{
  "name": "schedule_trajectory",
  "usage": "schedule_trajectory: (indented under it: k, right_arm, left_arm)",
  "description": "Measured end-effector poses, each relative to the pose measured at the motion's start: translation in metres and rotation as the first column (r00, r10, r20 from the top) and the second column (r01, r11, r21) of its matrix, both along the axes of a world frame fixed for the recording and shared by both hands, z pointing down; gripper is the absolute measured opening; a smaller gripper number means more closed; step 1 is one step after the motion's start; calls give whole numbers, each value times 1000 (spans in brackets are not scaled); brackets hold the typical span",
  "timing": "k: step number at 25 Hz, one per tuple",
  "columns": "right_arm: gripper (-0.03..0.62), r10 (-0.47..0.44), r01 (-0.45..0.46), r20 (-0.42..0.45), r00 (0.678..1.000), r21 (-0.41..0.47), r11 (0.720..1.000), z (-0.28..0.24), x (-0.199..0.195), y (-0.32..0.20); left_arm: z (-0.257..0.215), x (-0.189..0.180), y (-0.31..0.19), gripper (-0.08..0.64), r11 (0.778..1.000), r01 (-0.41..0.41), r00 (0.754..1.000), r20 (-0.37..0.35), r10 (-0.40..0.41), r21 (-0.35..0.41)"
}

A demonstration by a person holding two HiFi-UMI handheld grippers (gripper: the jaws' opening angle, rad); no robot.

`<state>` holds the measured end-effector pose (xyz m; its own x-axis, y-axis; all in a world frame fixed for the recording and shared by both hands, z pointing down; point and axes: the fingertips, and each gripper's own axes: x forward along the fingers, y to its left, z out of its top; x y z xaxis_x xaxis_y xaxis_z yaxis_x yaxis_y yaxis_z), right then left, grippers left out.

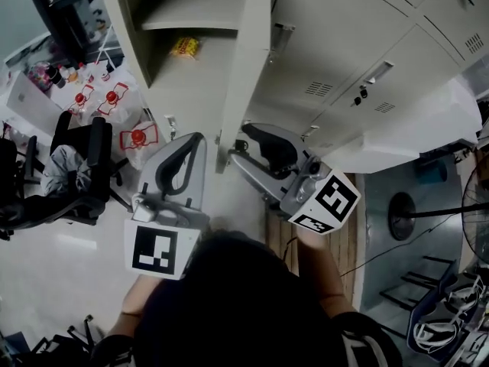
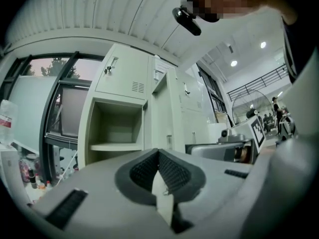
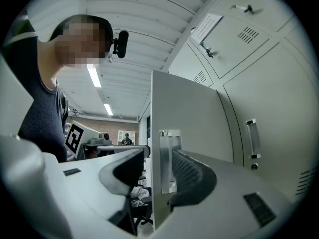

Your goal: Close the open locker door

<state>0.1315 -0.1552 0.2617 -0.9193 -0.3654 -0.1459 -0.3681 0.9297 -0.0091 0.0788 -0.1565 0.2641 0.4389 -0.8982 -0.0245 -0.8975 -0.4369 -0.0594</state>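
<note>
Right gripper straddles the free edge of the upright locker door — fingers released; left gripper clenched, empty, farther off.

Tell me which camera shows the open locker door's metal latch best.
The right gripper view: the latch sits close up on the open door edge, between the parted right tongs. The left gripper view shows it small and distant; the head view shows the door from above, latch unclear.
</note>
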Motion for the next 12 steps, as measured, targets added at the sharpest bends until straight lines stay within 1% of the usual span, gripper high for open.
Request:
schedule_trajectory:
  k: [5, 12]
  right_arm:
    - [179, -80, 80, -11, 997, -13, 997, 6, -5, -1]
    - [179, -135, 134, -16, 991, -38, 990, 13, -12, -7]
  left_arm:
    - [1, -4, 3, 2, 998, 60, 998, -3, -60, 13]
    - [3, -10, 7, 2, 992, 125, 992, 2, -125, 15]
